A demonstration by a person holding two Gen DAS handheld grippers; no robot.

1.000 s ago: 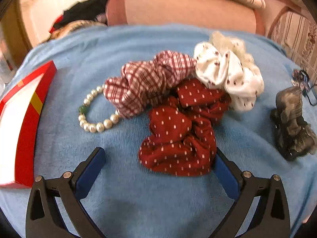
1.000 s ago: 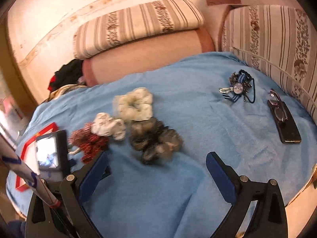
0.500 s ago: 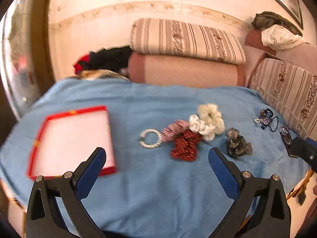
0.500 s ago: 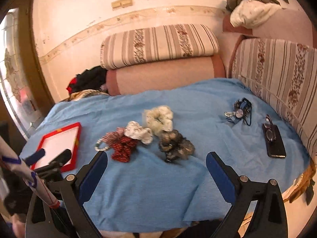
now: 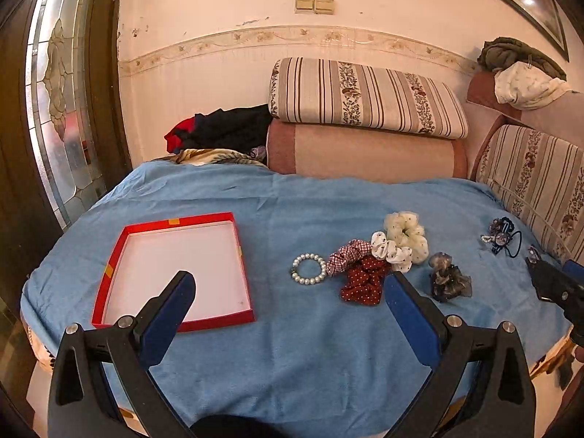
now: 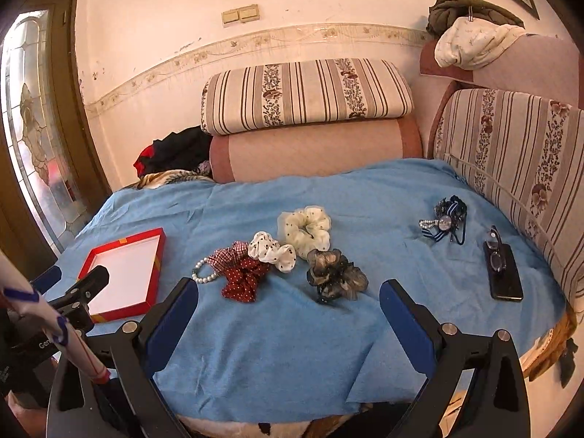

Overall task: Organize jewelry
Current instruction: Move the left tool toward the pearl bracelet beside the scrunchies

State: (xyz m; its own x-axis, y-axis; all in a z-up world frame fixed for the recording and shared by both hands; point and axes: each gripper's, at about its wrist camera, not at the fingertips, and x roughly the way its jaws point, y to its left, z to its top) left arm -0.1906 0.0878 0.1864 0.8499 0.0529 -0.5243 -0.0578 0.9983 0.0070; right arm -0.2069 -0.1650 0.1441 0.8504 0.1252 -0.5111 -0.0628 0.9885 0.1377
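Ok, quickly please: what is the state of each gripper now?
Left gripper: open, holding nothing.
Right gripper: open, holding nothing.

Pulled back from the blue cloth (image 5: 292, 346), the left gripper (image 5: 288, 299) now hangs high above it, no longer close over the red dotted scrunchie (image 5: 363, 284). The right gripper (image 6: 288, 303) has drawn back too. Both views have widened, bringing the whole red tray (image 5: 171, 221), the pearl bracelet (image 5: 308, 273) and the wall into sight.
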